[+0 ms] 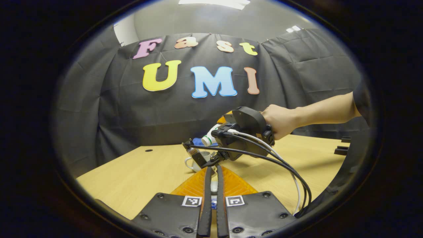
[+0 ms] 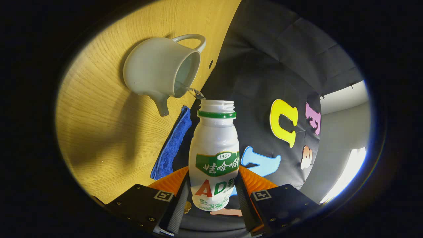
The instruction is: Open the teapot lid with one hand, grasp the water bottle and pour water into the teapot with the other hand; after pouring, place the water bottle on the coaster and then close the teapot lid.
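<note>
- Clearly the pouring step is running: the right gripper (image 2: 211,198) is clamping the water bottle (image 2: 214,155), tipping a thin stream into the lidless teapot (image 2: 158,72) on the table (image 2: 99,132).
- The left gripper (image 1: 213,185) is pinching something small, likely the lid.
- Next, the bottle needs righting for the coaster.

Light wooden table (image 2: 99,125), white teapot (image 2: 158,71) and blue cloth (image 2: 172,145) on it

Bare tabletop (image 1: 132,172) lies open to the left of the teapot (image 1: 198,162). Directly over the teapot, the right gripper (image 1: 206,157), its tilted bottle (image 1: 211,137) and trailing cables (image 1: 281,165) block the way.
</note>
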